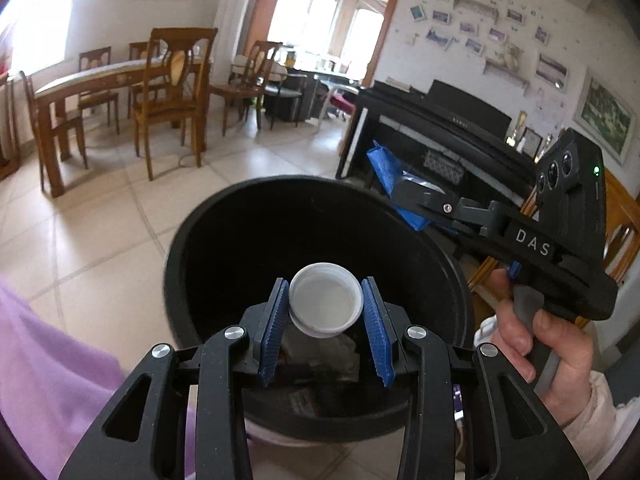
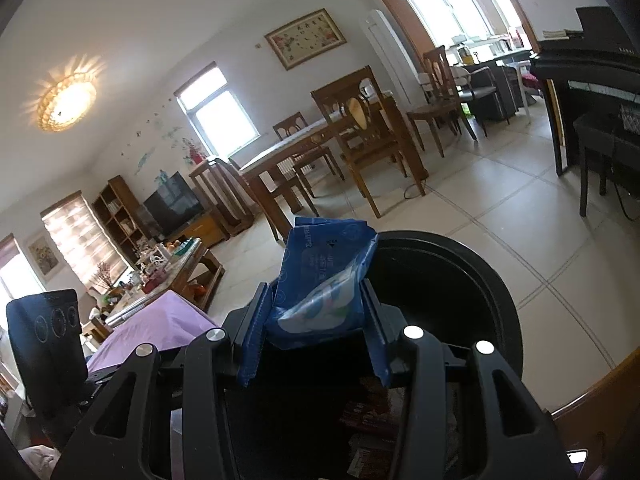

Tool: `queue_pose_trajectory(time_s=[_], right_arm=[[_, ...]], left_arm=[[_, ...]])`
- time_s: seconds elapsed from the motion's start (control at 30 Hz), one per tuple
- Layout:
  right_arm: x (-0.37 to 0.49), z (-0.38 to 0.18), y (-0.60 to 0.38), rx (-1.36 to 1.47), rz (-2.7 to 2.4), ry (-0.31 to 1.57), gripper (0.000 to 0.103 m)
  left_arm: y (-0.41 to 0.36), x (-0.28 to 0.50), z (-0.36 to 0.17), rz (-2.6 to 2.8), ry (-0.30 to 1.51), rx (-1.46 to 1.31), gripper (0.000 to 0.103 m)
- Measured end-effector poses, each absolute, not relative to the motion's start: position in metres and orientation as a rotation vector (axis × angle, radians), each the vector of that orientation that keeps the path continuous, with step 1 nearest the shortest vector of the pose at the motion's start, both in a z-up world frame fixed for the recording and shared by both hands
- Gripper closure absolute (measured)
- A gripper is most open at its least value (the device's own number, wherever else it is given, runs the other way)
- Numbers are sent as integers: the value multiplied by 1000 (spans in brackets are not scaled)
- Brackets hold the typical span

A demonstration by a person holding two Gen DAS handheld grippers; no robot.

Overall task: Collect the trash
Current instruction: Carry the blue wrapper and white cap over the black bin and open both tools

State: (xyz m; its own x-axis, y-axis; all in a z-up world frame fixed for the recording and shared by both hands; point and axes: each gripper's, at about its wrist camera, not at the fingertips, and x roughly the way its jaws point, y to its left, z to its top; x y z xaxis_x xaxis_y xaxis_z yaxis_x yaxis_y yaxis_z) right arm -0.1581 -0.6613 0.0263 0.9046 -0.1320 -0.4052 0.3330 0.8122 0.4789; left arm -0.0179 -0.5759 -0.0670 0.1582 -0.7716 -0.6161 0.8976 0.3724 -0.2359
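Note:
My left gripper [image 1: 325,307] is shut on a white plastic cap [image 1: 325,304], held over the mouth of a round black trash bin [image 1: 224,216]. Paper scraps lie at the bin's bottom. My right gripper [image 2: 316,312] is shut on a crumpled blue plastic wrapper [image 2: 324,276], just above the bin's near rim [image 2: 472,252]. In the left wrist view the right gripper [image 1: 408,196] shows at the bin's right edge with the blue wrapper [image 1: 386,168] in its fingers, a hand [image 1: 536,344] on its handle.
Pale tiled floor [image 1: 100,216] surrounds the bin. A wooden dining table with chairs [image 1: 120,88] stands behind it, a black piano [image 1: 444,124] to the right. A lilac sleeve [image 1: 48,360] sits at lower left. A cluttered coffee table [image 2: 168,272] and TV [image 2: 174,204] are at left.

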Motion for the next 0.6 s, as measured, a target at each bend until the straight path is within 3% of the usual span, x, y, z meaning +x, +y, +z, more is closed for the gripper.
queue_pose_trajectory(time_s=[0.07,0.1,0.13,0.17,0.2,0.23,0.6], right_arm=[[-159,25,-664,582,-253,369,57],[-158,24,-666,590,-248,373,51],[-158,23,-668,597,-237,380,41],[-160,22,-670,610,-228,382,17],[-161,23,-671,615,-231,370,5],[-165,23,-667,616,-237,354,5],[-163,32,-657,577,-256,368,5]], left_arm=[[-584,-21,-73,-1206,753,220,65],[-587,-21,-75,-1207,760,233,64],[-591,-22,-77,-1202,760,253,56],[-592,-24,-78,-1192,755,267,32],[-589,-25,-76,-1177,743,276,19],[-588,-27,-74,-1152,714,284,5],[-555,-25,-48,-1114,659,250,5]])
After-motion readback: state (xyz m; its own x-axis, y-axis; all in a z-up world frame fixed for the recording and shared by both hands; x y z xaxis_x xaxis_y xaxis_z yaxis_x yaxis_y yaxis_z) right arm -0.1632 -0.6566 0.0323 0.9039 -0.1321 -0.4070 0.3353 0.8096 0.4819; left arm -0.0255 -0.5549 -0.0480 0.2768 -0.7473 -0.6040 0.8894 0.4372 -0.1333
